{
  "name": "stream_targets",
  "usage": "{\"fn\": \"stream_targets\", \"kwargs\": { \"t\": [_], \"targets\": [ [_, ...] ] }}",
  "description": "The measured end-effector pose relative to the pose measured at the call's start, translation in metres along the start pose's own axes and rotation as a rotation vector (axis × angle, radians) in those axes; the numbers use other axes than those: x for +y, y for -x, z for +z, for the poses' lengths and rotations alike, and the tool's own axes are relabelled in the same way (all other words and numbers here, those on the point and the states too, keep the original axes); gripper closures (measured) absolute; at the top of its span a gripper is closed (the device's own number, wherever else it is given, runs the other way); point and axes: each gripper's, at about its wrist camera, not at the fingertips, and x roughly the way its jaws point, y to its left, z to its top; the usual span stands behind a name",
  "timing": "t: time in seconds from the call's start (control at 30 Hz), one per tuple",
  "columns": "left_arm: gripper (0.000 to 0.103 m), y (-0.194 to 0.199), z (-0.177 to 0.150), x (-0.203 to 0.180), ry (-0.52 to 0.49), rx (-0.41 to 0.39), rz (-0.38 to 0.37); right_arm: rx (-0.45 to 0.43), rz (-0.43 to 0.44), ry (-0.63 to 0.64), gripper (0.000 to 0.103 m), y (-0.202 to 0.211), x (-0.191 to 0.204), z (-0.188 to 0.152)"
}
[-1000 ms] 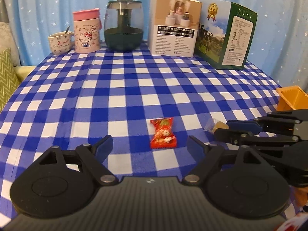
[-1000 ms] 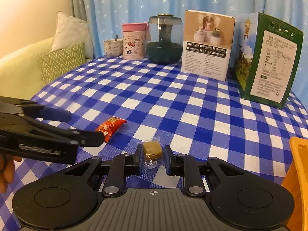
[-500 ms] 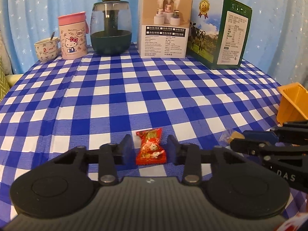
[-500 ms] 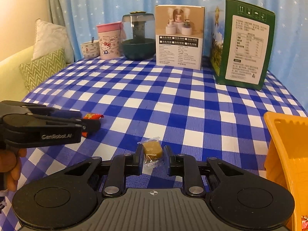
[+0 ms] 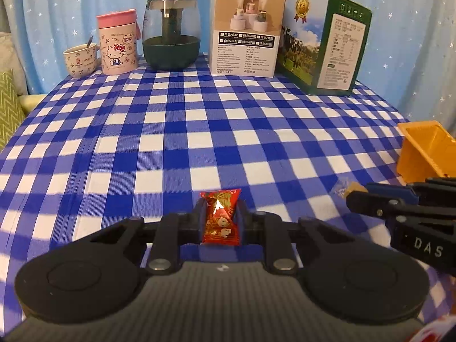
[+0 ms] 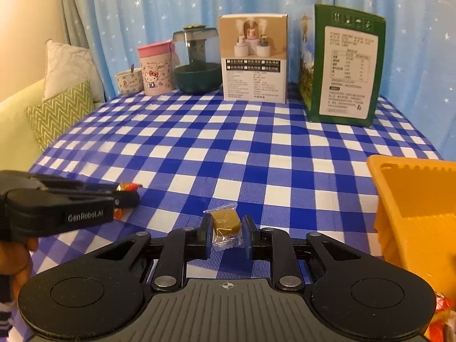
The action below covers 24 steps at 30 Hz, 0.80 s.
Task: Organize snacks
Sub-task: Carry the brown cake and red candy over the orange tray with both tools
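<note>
Left tongs point(image 5: 221, 219) just clamped shut on the red candy point(image 5: 221, 216), right tongs point(image 6: 225, 232) still pinch the brown sweet point(image 6: 225, 221); both snacks ready for the orange bin point(image 6: 413, 196) to their right.

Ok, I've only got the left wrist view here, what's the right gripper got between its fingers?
Observer: A brown candy in a clear wrapper. The right gripper is shut on it.
Operator: Anything in the bin?
Observer: No snack shows in the part of the bin that the right wrist view takes in. Its lower inside is hidden.
Operator: And what's off the table's left edge?
Observer: A sofa, with a white pillow behind the green cushion.
</note>
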Motion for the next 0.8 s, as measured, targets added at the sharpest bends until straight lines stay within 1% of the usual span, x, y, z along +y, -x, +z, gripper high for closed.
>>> {"fn": "stream_targets", "kwargs": {
  "t": [0.13,0.3,0.47,0.8],
  "targets": [
    [0.084,0.026,-0.009,-0.010,0.037,0.004,-0.008,-0.010,-0.002,-0.013,0.081,0.023,0.004,0.000],
    [0.084,0.067,-0.018,-0.024,0.077,0.000,-0.013,-0.029,-0.009,-0.019,0.081,0.059,0.009,-0.003],
    [0.084,0.109,-0.023,-0.040,0.085,-0.012,-0.019,-0.051,-0.017,-0.040,0.081,0.098,0.008,-0.007],
    [0.084,0.180,-0.040,-0.072,0.072,-0.034,-0.026,-0.100,-0.035,-0.079,0.081,0.184,0.006,-0.030]
  ]
}}
